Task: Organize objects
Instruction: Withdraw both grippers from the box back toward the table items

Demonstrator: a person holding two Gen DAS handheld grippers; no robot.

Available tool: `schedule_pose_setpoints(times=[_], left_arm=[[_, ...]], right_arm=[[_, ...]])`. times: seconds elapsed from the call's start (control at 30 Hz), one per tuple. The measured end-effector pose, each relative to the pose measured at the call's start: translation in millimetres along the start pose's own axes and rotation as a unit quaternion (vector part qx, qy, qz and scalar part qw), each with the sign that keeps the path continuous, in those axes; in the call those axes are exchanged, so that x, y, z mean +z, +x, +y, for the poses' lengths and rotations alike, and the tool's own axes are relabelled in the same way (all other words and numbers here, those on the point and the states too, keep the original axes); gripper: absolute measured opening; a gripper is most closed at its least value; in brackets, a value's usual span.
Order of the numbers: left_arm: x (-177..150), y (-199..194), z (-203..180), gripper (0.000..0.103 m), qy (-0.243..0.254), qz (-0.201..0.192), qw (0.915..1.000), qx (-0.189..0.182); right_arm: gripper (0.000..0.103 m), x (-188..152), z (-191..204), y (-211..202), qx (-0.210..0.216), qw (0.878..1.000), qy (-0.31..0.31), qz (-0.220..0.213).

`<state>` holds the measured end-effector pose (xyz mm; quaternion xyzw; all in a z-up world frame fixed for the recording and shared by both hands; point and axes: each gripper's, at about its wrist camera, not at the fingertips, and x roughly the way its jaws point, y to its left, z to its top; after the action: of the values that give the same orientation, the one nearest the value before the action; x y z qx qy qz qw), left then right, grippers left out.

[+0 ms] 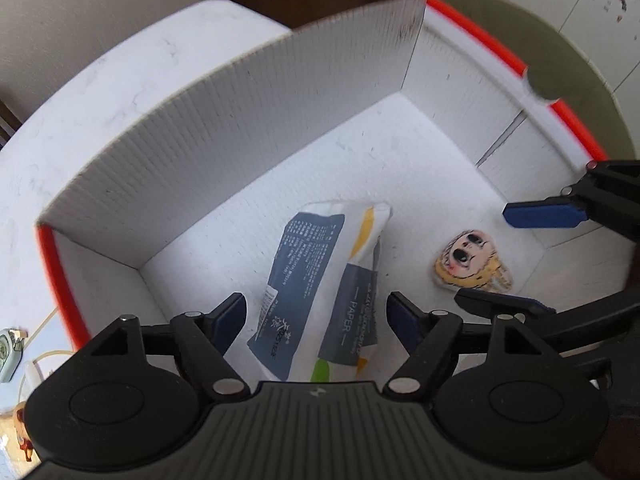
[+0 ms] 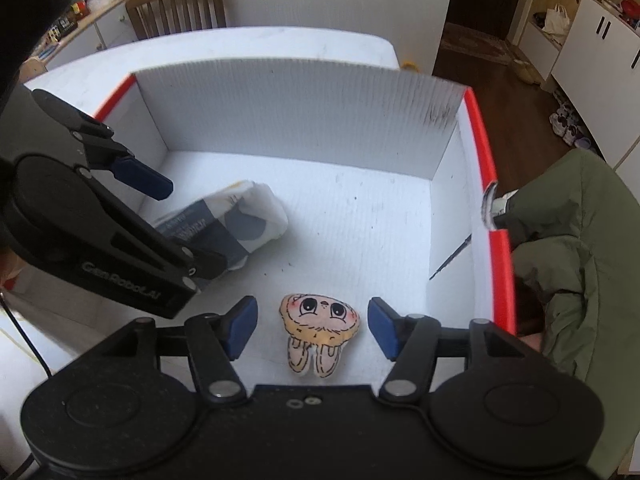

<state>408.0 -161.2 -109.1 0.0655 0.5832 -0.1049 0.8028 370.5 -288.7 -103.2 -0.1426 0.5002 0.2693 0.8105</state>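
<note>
A white corrugated box with a red rim stands on the table. On its floor lies a tissue pack, white with dark blue panels. My left gripper hangs open above it, with a blue pad on either side and neither pressing. A small flat plush toy with a cartoon face lies face up on the box floor. My right gripper straddles it, open, with a gap on both sides. In the right wrist view the left gripper stands over the tissue pack. The left wrist view shows the toy between the right gripper's fingers.
An olive-green garment lies against the box's right rim. The box sits on a white table, with a wooden chair behind it. Small items and a cord lie on the table left of the box. Beyond are dark wood floor and white cabinets.
</note>
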Motion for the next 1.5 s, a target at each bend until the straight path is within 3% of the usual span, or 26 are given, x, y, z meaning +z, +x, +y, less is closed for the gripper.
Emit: schedule_pose_setpoints(times=[0.37,0.8,0.87,1.0,1.07,1.33,1.5], left_arm=[[-22.5,-57.5,2.1,0.077,-0.004,-0.069,0.9972,-0.030],[-76.3,-127.5,32.8,0.081,-0.024,-0.141,0.9871,-0.071],[-86.7,-134.1,39.7,0.088,-0.026,-0.150,0.9855,-0.076],[-109.1,-145.3,56.9,0.092,-0.033,-0.165,0.9823,-0.082],[-121.3,-150.1,67.8,0.103,-0.040,-0.171,0.9810,-0.082],[-173.4,-162.8,115.9,0.103,-0.077,-0.193,0.9750,-0.078],[-208.7,-162.9,148.3,0.103,-0.089,-0.192,0.9756,-0.058]], right_arm=[[0.063,-3.0,17.2,-46.3,0.021,0.999,0.007,-0.047],[0.084,-16.7,54.9,-95.3,0.039,0.992,0.049,-0.105],[0.086,-18.6,63.0,-98.4,0.042,0.991,0.056,-0.111],[0.087,-20.8,83.8,-103.1,0.043,0.990,0.059,-0.119],[0.088,-21.9,96.8,-104.7,0.043,0.990,0.057,-0.124],[0.089,-23.7,155.3,-98.5,0.057,0.990,0.046,-0.124],[0.089,-24.9,193.4,-89.7,0.062,0.991,0.033,-0.118]])
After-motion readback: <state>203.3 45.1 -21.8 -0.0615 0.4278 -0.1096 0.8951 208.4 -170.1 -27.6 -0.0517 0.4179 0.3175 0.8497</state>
